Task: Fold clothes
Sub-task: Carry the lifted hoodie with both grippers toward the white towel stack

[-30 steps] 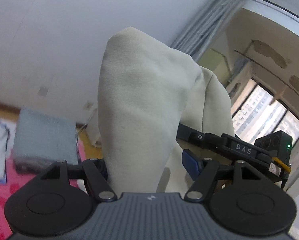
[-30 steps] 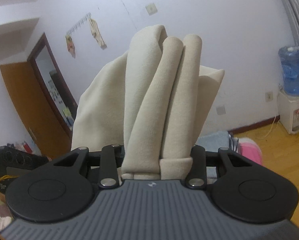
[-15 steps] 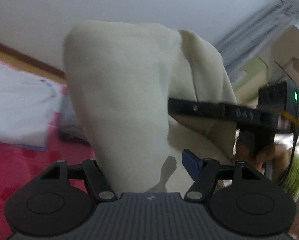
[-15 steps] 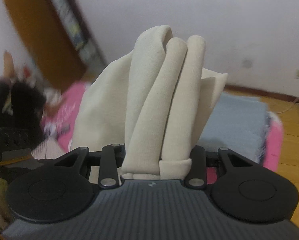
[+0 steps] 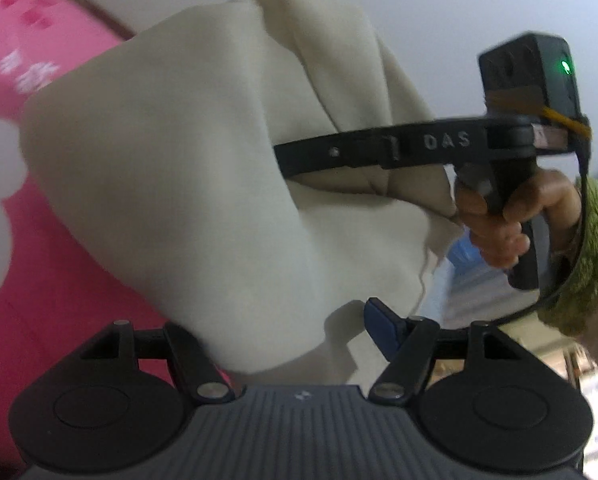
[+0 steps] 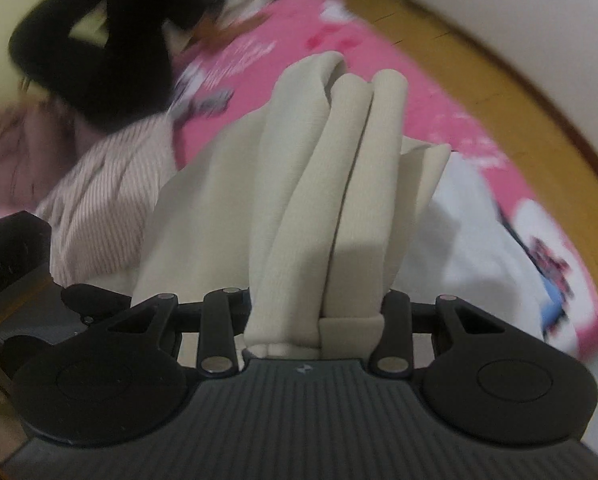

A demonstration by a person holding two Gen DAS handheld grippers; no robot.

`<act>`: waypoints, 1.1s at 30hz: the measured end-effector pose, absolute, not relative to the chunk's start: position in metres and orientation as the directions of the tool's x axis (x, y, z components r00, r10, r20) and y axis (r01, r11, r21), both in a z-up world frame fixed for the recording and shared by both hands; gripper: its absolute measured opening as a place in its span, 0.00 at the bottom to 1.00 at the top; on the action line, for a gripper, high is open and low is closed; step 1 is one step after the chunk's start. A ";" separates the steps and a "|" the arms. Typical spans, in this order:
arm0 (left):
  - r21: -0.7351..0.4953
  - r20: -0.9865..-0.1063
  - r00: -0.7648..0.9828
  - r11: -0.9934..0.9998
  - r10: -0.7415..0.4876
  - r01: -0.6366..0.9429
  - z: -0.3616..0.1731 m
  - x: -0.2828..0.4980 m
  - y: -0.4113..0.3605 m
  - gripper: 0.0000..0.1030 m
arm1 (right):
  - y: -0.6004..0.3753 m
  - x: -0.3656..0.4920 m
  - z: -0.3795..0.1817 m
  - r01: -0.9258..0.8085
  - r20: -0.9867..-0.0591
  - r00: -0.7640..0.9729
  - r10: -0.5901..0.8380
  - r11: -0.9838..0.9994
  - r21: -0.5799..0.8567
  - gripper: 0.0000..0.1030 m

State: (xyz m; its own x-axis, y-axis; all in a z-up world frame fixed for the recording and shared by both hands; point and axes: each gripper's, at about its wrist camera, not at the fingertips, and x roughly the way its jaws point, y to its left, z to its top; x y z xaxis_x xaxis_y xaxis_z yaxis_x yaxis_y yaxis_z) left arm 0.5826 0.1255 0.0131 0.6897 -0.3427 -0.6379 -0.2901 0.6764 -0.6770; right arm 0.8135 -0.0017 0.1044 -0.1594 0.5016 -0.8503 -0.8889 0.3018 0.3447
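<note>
- Left view: the left gripper (image 5: 299, 320) has the cream cloth (image 5: 171, 184) between its fingers, but its grip cannot be told. The right gripper (image 5: 339, 152) reaches in beside it, likely to keep the fold together.
- Right view: the right gripper (image 6: 315, 312) pinches the bunched cloth (image 6: 339, 184) above the pink bed (image 6: 439, 120), probably to lay it down.

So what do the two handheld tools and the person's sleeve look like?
Both tools are matte black, with a ribbed grey body and round discs at each side. The left tool has a blue finger pad. The right tool reads "DAS" along its side and carries a black box with a green light and a yellow cable. The sleeve is fuzzy green.
</note>
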 end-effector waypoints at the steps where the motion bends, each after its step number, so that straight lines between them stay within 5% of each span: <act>1: -0.675 -0.640 0.699 0.668 -0.319 -0.313 0.005 0.587 0.126 0.68 | 0.011 0.823 0.091 -0.897 -0.851 -0.194 0.489 0.262 0.355 0.35; 10: -0.677 -0.644 0.735 0.607 -0.212 -0.417 -0.042 0.629 0.130 0.68 | 0.057 0.881 0.030 -0.917 -0.846 -0.321 0.425 0.084 0.390 0.35; 33: -0.671 -0.655 0.703 0.640 -0.276 -0.374 -0.048 0.638 0.132 0.68 | 0.055 0.915 -0.005 -0.870 -0.801 -0.437 0.409 0.033 0.491 0.35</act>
State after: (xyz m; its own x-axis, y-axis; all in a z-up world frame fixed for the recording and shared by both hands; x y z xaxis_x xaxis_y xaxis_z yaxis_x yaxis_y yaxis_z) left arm 0.6383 0.1321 -0.0479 0.7033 -0.2757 -0.6553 -0.3741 0.6403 -0.6709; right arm 0.9154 0.0549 -0.0046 -0.4368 0.4090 -0.8012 -0.8702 0.0334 0.4915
